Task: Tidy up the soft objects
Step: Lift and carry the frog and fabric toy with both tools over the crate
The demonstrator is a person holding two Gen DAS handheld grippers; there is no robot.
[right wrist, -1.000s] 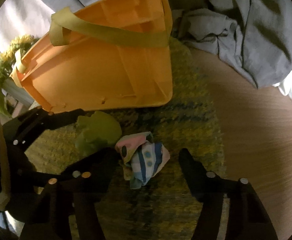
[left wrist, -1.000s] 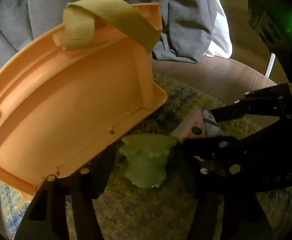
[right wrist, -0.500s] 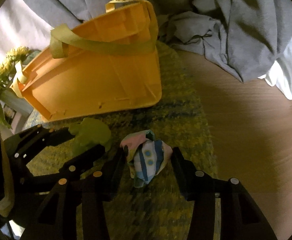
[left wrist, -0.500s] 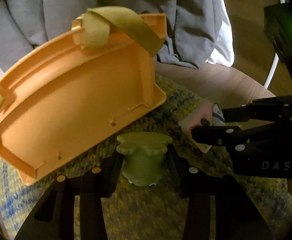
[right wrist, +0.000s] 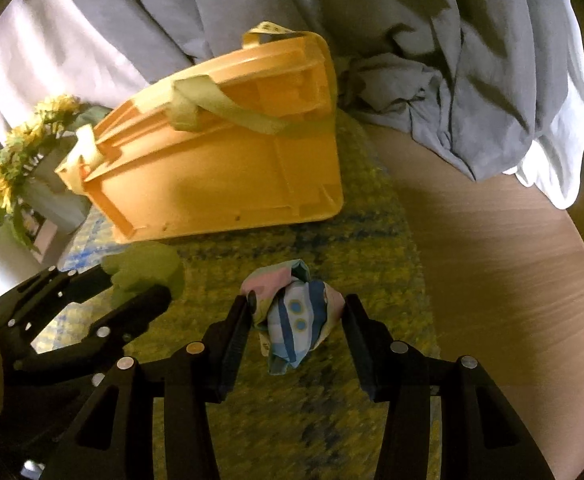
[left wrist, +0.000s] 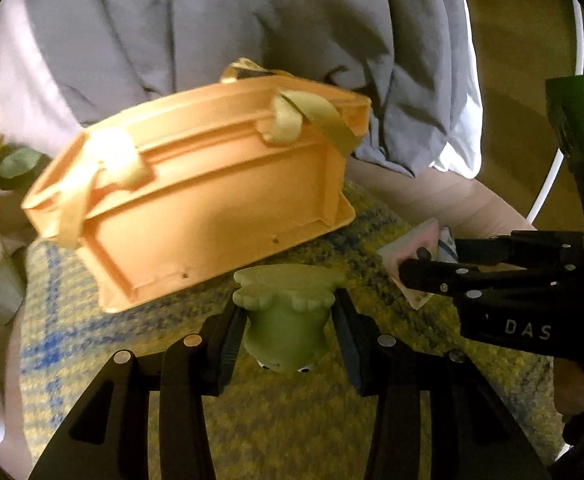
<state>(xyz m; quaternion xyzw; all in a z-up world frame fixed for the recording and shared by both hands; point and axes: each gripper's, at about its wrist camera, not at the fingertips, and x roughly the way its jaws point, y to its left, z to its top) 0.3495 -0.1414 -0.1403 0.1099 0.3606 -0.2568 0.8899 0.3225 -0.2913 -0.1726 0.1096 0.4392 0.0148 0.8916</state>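
My left gripper point(left wrist: 288, 320) is shut on a green soft toy point(left wrist: 286, 320) and holds it above the yellow-blue rug point(left wrist: 292, 420). My right gripper point(right wrist: 296, 316) is shut on a pastel bundle of cloth point(right wrist: 292, 316) with blue stripes and dots, also lifted off the rug. An orange plastic basket point(left wrist: 204, 208) with yellowish fabric handles stands just beyond both grippers; its side faces me and its inside is hidden. The right gripper shows in the left wrist view point(left wrist: 420, 264) to the right of the toy. The left gripper with the toy shows in the right wrist view point(right wrist: 140, 276) at left.
A grey and white bedsheet point(right wrist: 432, 60) hangs behind the basket. Bare wood floor point(right wrist: 492, 260) lies right of the rug. Yellow flowers point(right wrist: 16, 148) in a white pot stand at the far left. A white cable point(left wrist: 568, 120) curves at the right.
Both grippers closed on their objects and lifted them. The basket now appears farther away and lower in both views.
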